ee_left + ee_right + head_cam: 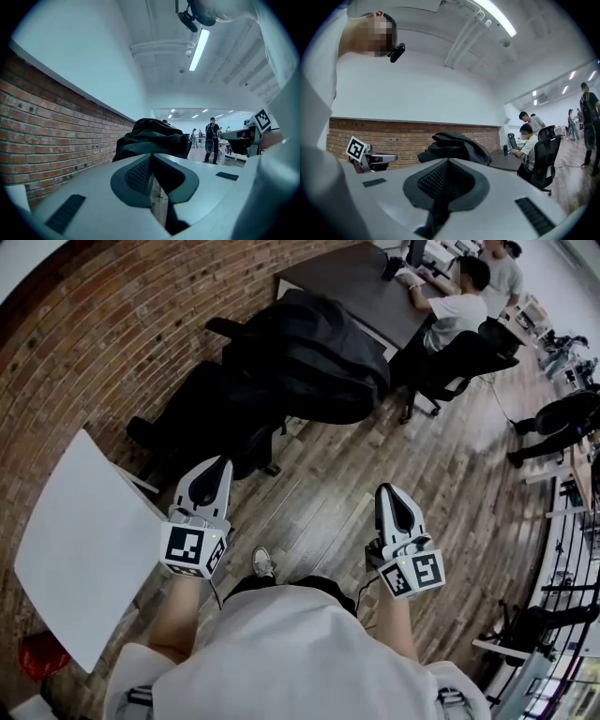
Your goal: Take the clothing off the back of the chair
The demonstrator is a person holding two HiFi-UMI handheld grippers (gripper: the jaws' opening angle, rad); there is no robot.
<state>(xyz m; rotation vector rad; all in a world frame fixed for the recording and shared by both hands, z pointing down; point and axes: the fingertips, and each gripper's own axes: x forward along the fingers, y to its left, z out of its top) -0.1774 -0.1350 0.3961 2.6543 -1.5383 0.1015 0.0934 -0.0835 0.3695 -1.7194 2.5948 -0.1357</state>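
A bulky black garment (309, 357) hangs over the back of a black office chair (202, 418) by the brick wall. It also shows straight ahead in the left gripper view as the dark garment (152, 138) and in the right gripper view as the same garment (457, 145). My left gripper (221, 465) is held level, short of the chair, its jaws shut and empty (151, 157). My right gripper (389, 491) hangs to its right over the wooden floor, also pointing level toward the chair, jaws together with nothing between them (447, 161).
A white table (84, 540) stands close at the left, with a red object (42, 652) below it. A dark desk (347, 282) lies beyond the chair, where seated people (459, 306) work on black chairs (464, 357). Brick wall (112, 324) runs along the left.
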